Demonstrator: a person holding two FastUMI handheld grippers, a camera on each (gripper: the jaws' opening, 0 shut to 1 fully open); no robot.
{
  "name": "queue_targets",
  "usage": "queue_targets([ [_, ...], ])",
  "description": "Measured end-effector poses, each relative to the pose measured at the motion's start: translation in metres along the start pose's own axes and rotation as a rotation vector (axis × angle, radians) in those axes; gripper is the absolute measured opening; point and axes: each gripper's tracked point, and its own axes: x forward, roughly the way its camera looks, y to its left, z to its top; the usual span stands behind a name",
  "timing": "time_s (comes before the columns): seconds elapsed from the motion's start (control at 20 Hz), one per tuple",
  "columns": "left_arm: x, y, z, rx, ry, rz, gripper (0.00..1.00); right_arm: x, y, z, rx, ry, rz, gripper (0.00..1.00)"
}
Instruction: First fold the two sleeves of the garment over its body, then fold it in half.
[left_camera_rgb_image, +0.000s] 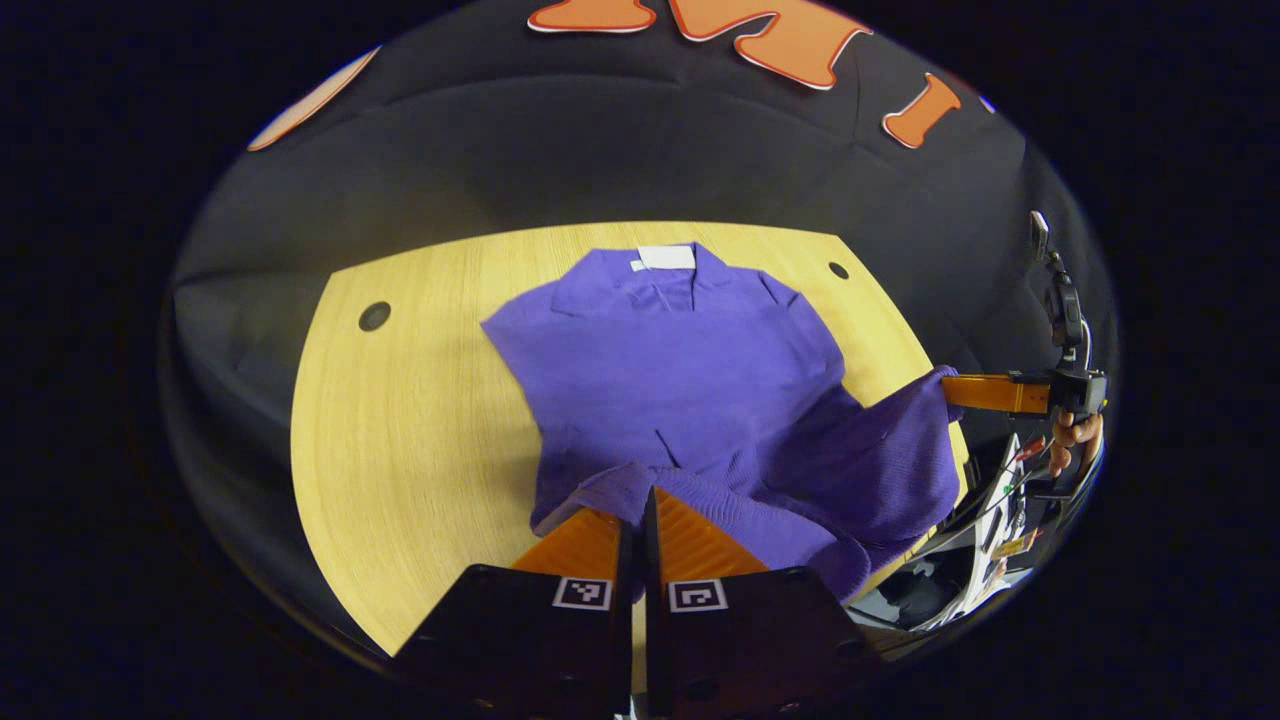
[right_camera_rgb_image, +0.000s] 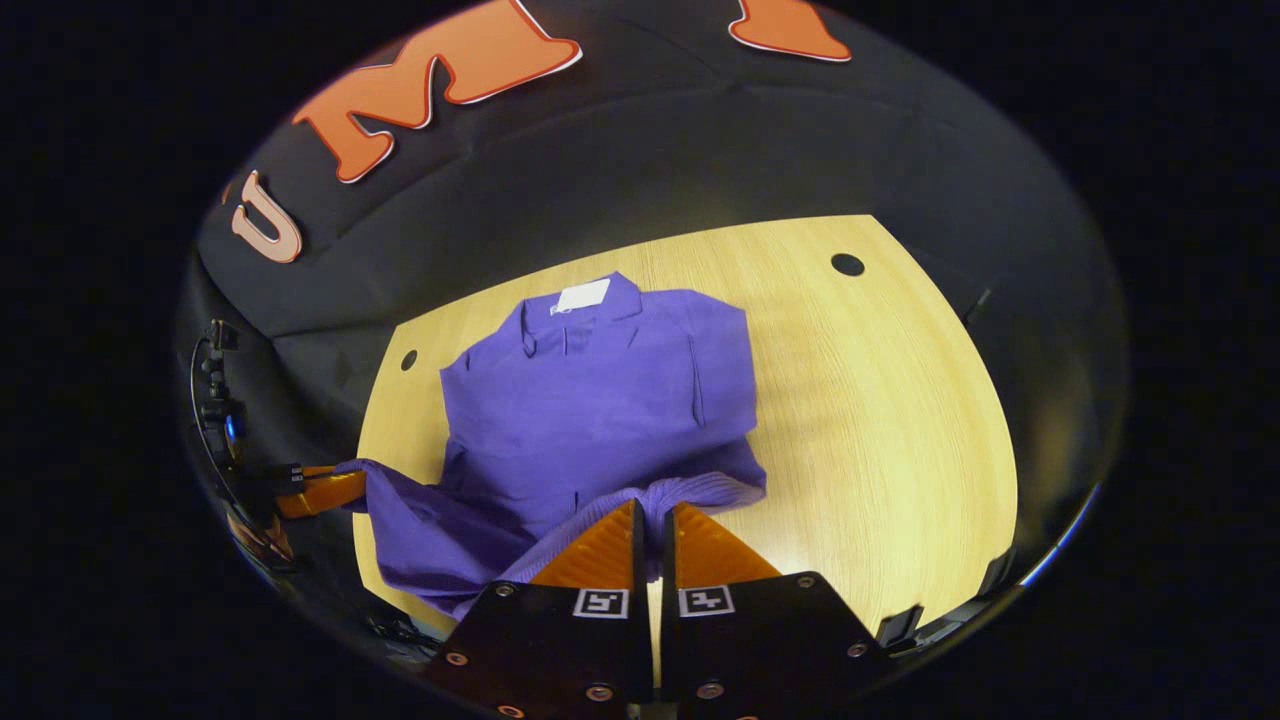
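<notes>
While both tools sit at the near hem, the purple garment (left_camera_rgb_image: 680, 380) lies flat mid-counter (left_camera_rgb_image: 400, 450), collar w/ white tag at 12 o'clock, hem at 6. Sleeves look already folded over the body, so the fold-in-half is likely the step in hand. Left tool (left_camera_rgb_image: 640, 500): fingers pressed together, pinching the ribbed hem edge. Right tool (right_camera_rgb_image: 655, 515): fingers likewise closed, nipping the hem at its own corner; seen from the left gripper view it's at 3 o'clock w/ cloth lifted off the counter edge. Judgement: knit fabric, soft, light, floppy, no stiffness, will sag and drag btwn grips, not fragile, not slippery. Best hold = the two hem corners, on the thicker rib band; keep both level so the fold stays square.
</notes>
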Motion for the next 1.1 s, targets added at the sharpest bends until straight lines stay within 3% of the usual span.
queue_targets([
  [0.3,0.016,0.02,0.062,0.005,-0.037,0.087,0.06,0.027,-0.012,0.06,-0.042,-0.008,0.033,0.04],
  [0.8,0.077,0.065,0.124,0.012,-0.058,0.256,0.06,0.095,-0.03,0.108,0.04,0.065,0.071,0.03],
  [1.1,0.1,0.071,0.173,0.005,-0.152,0.294,0.09,0.132,-0.025,0.143,0.079,0.061,0.071,0.05],
])
